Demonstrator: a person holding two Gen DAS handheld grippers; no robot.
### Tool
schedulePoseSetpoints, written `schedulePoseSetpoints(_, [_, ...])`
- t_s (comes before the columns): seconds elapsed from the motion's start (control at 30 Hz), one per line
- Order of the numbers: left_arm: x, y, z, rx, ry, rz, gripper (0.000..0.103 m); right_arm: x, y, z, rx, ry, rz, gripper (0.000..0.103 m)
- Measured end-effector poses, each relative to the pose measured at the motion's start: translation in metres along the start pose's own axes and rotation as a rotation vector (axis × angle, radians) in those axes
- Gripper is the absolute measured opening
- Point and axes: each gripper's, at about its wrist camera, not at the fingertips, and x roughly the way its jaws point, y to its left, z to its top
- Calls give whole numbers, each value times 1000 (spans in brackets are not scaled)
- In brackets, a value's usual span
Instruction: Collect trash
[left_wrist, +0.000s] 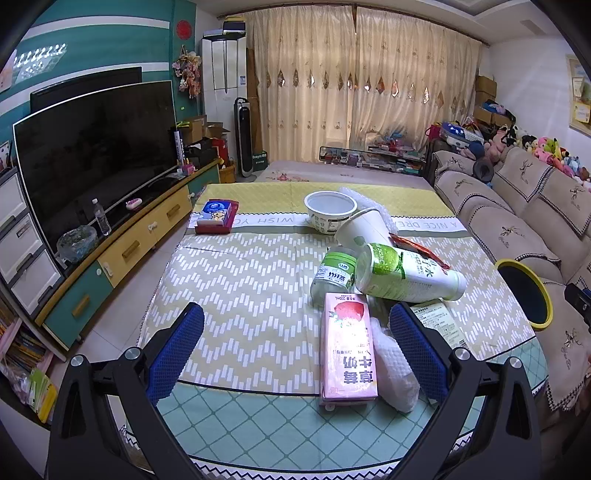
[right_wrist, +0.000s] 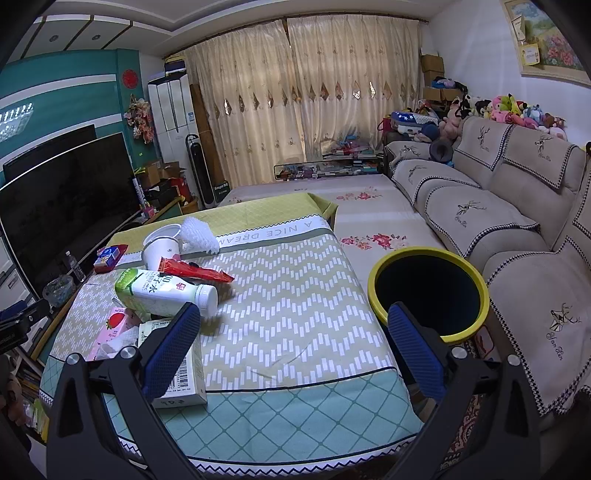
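Observation:
Trash lies on the patterned tablecloth (left_wrist: 240, 295): a pink milk carton (left_wrist: 349, 347), a white foam wrap (left_wrist: 393, 369), a green-capped jar (left_wrist: 334, 275), a white-green bottle (left_wrist: 406, 275) on its side, a paper cup (left_wrist: 364, 227), a white bowl (left_wrist: 330, 211) and a red wrapper (right_wrist: 194, 271). My left gripper (left_wrist: 295, 350) is open, its fingers either side of the carton and the foam wrap, above them. My right gripper (right_wrist: 293, 350) is open and empty over the table's near right part. The yellow-rimmed bin (right_wrist: 430, 291) stands right of the table.
A red tissue box (left_wrist: 216, 218) sits at the table's far left. A flat white carton (right_wrist: 183, 380) lies by my right gripper's left finger. A TV (left_wrist: 92, 155) on a long cabinet is left; a sofa (right_wrist: 517, 240) is right.

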Motion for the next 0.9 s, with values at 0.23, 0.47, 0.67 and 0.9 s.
schedulePoseSetpoints(0.23, [1, -3, 0, 6, 5, -5, 99, 2, -1, -3, 4, 6, 1, 97])
schedulePoseSetpoints(0.47, [3, -4, -1, 6, 11, -4, 99, 6, -2, -5, 7, 9, -1, 97])
schedulePoseSetpoints(0.67, [3, -4, -1, 5, 10, -4, 99, 6, -2, -4, 5, 9, 0, 97])
schedulePoseSetpoints(0.9, [3, -3, -1, 7, 13, -7, 99, 6, -2, -4, 6, 10, 0, 97])
